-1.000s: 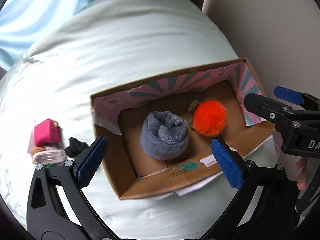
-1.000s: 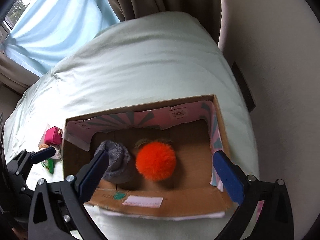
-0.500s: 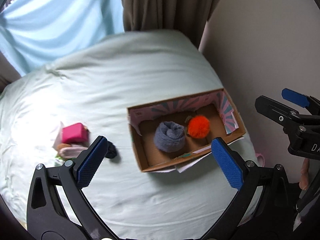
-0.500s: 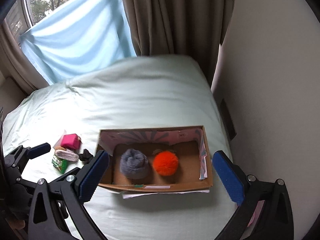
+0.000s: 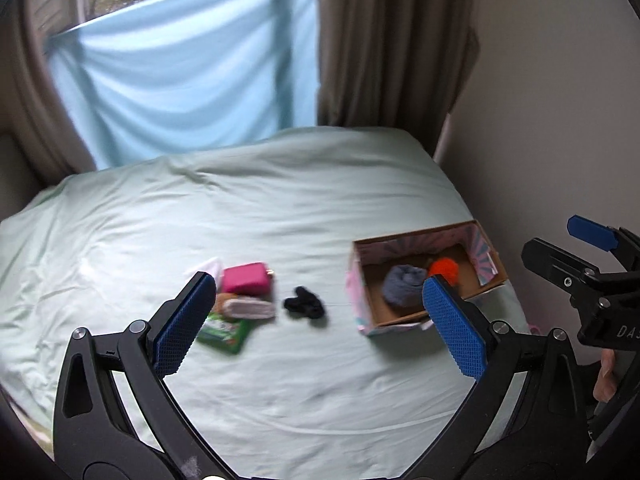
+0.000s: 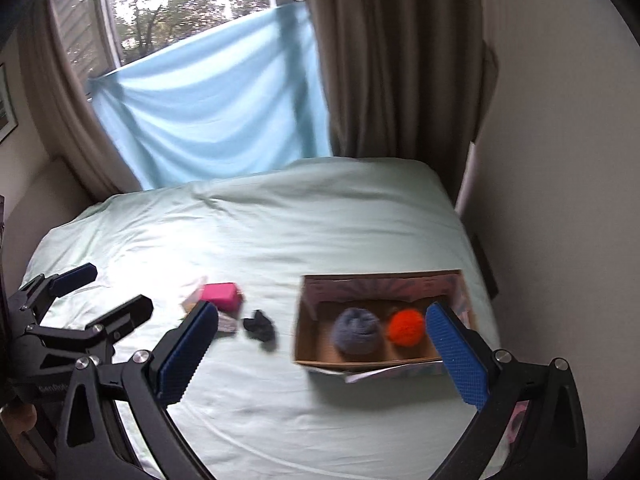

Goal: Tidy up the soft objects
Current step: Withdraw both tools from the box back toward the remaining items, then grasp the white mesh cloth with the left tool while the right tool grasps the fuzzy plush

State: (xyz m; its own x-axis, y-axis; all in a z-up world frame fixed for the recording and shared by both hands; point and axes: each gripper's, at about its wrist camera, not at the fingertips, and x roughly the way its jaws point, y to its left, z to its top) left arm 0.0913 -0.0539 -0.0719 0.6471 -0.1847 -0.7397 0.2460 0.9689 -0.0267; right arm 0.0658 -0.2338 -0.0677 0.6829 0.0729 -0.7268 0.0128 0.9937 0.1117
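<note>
Both grippers pulled back high above the bed

Left gripper [image 5: 316, 320] and right gripper [image 6: 320, 352] gape wide, empty; the box [image 6: 308, 344] has shrunk away, pile [image 5: 244, 300] now showing.

Right gripper [image 5: 592, 256] body: I read white letters "DAS", cut by the frame edge.
Left gripper [image 6: 108, 292] body: I read faint "GenRobo", partly hidden.
</note>
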